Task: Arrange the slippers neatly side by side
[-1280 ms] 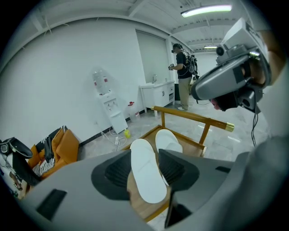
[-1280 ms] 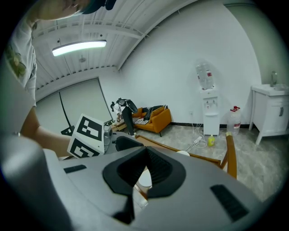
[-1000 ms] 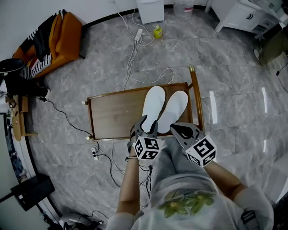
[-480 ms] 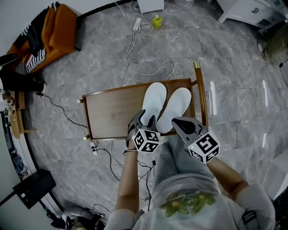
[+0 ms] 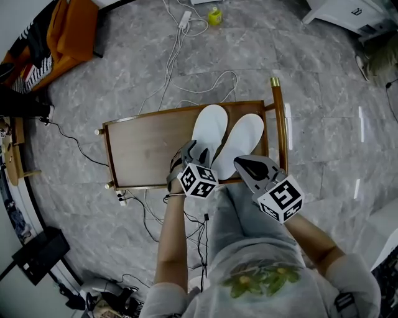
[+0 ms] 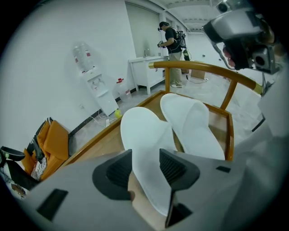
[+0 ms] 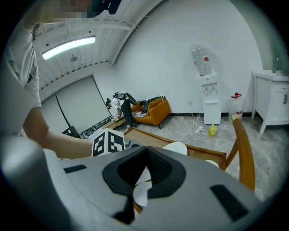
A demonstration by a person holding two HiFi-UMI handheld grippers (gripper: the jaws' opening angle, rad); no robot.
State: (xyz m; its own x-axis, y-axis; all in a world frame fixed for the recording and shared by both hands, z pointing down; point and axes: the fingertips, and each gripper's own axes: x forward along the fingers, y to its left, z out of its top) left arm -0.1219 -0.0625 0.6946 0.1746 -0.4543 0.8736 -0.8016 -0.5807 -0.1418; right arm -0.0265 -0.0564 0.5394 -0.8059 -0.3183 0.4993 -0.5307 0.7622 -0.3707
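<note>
Overhead arrangement on a brown wooden bench [image 5: 149, 149] with a raised rim, standing on a grey marble floor [image 5: 124, 87]; a curved wooden handle with a brass tip [image 5: 278, 124] runs along its right edge. Two flat white fabric slippers lie at the right end of the bench, toes toward the far edge and heels toward the near edge. The left slipper [image 5: 208, 127] reaches slightly nearer the far edge than the right slipper [image 5: 245, 133], and the two lie just beside each other, their long sides close to parallel; the left half of the bench is bare wood. The left hand-held gripper [image 5: 194, 151] hangs over the heel of the left slipper at the near edge. In the left gripper view its jaws [image 6: 145, 164] stand moderately apart with that slipper's heel [image 6: 142, 131] showing in the gap, the second slipper [image 6: 189, 122] beyond to the right; whether the pads touch the fabric cannot be told. The right hand-held gripper [image 5: 242, 164] sits at the near edge by the heel of the right slipper. In the right gripper view its jaws [image 7: 147, 151] are drawn together at the tips, nothing between them. Surroundings: white cables [image 5: 186, 74] on the floor beyond the far edge, a small yellow bottle [image 5: 216, 17], an orange armchair [image 5: 68, 31].
</note>
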